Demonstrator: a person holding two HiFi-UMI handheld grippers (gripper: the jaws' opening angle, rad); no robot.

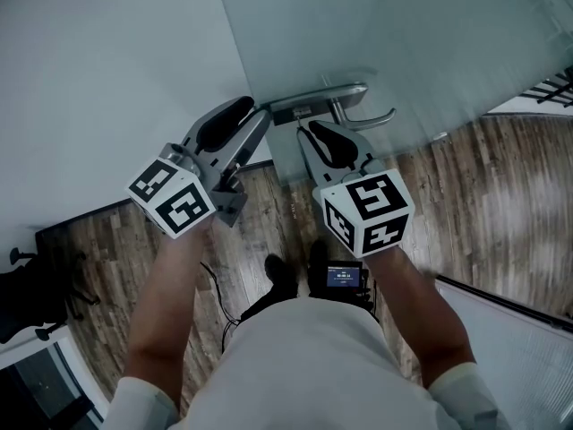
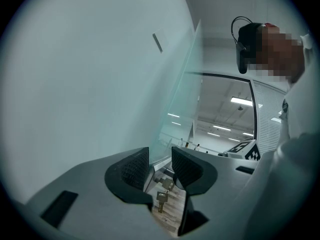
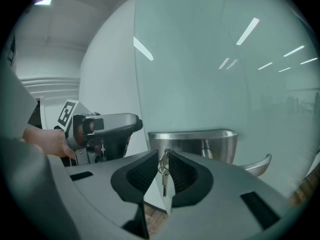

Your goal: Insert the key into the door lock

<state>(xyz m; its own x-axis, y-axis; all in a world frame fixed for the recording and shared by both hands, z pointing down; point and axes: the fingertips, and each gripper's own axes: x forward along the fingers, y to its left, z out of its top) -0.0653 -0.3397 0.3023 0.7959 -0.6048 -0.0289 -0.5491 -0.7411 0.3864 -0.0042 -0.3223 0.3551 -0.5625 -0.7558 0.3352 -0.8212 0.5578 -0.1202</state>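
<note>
In the head view the left gripper (image 1: pixel 258 115) and right gripper (image 1: pixel 307 133) are held up at the door lock (image 1: pixel 318 106), and the digits on a small waist screen (image 1: pixel 343 276) are too small to be read. In the left gripper view its jaws are seen spread and empty, with hanging keys (image 2: pixel 161 198) glimpsed beyond the gap. In the right gripper view the key (image 3: pixel 162 160) is pinched between that gripper's jaws just before the lock; insertion is judged not yet done, though no keyhole is shown.
</note>
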